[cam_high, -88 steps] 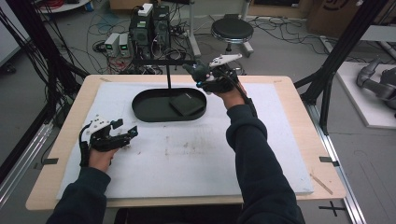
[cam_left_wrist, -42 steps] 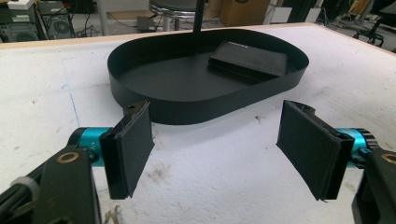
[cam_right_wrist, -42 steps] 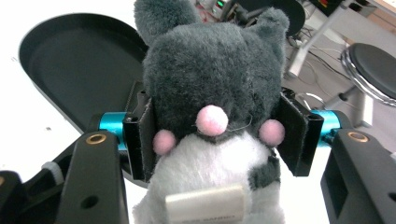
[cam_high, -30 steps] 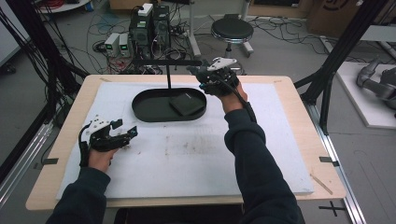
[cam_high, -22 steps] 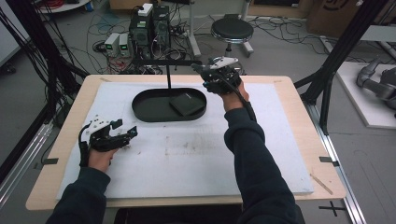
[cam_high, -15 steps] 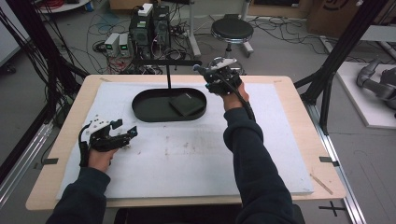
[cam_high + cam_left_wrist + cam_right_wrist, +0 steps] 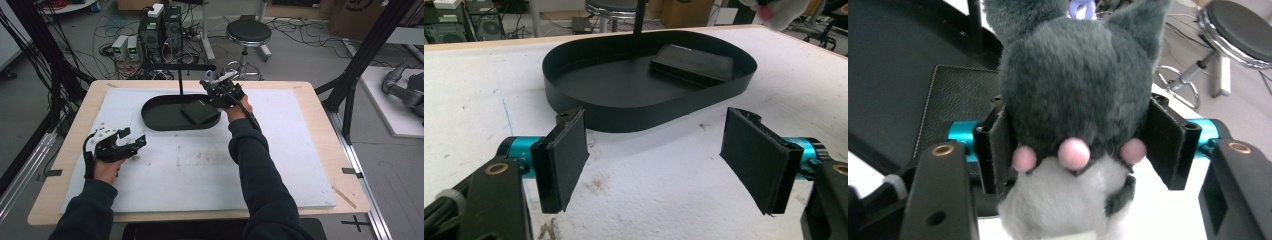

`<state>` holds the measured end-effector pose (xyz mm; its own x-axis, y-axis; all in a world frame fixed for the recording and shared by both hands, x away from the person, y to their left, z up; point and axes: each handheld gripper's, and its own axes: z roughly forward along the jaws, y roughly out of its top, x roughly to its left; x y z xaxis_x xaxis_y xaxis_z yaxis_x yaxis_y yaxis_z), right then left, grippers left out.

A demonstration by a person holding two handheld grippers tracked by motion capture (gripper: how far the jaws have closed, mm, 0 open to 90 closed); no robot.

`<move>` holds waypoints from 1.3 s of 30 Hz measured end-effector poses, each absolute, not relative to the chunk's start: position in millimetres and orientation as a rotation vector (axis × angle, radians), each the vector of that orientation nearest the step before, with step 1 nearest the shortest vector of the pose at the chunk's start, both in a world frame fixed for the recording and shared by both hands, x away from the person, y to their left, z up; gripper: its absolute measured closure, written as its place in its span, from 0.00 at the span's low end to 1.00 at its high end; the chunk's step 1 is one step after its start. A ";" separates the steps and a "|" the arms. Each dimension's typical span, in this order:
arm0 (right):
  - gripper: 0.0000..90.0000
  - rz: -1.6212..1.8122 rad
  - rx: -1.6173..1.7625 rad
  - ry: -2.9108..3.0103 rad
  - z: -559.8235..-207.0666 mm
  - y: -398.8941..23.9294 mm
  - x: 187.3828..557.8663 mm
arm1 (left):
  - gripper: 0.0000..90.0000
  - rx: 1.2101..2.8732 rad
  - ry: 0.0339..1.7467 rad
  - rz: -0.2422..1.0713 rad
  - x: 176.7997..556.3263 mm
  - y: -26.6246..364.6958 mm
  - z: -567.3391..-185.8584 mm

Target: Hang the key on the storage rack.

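My right gripper (image 7: 216, 89) (image 7: 1080, 135) is shut on a grey and white plush cat (image 7: 1075, 100) with pink cheeks and a purple ring on top. It holds the toy above the right end of a black oval tray (image 7: 155, 115) (image 7: 574, 102), just under the horizontal bar of a black stand (image 7: 180, 67). A flat black pouch (image 7: 199, 111) (image 7: 691, 62) lies in the tray's right half. My left gripper (image 7: 131, 145) (image 7: 661, 157) rests low on the white mat at the front left, open, its jaws wide apart and bare, pointing at the tray.
A white foam mat (image 7: 280, 150) covers the wooden table (image 7: 320, 120). The stand's pole (image 7: 640, 15) rises from the tray's far side. Behind the table are a round stool (image 7: 248, 32), computer boxes (image 7: 160, 25) and floor cables. A black frame post (image 7: 360, 65) stands at the right.
My right gripper has carried the plush cat a little left and away, toward the stand's bar. The left gripper has stayed in place, open.
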<state>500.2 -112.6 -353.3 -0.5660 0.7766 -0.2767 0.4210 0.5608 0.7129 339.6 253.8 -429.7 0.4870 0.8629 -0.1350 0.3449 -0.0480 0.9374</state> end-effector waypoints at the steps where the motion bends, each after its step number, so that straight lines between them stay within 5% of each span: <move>1: 0.35 0.794 0.962 2.212 -354.8 -111.6 500.2 | 0.29 1.630 1.061 0.586 339.5 254.3 -429.6; 5: 0.21 0.847 0.974 2.185 -353.1 -115.2 499.6 | 0.29 1.628 1.063 0.584 339.8 254.3 -430.0; 19: 0.25 1.066 0.964 2.193 -326.8 -182.1 462.0 | 0.30 1.623 1.082 0.578 342.5 253.7 -432.2; 39: 0.23 1.131 0.968 2.161 -376.9 -255.2 384.4 | 0.30 1.618 1.076 0.618 340.8 252.9 -429.8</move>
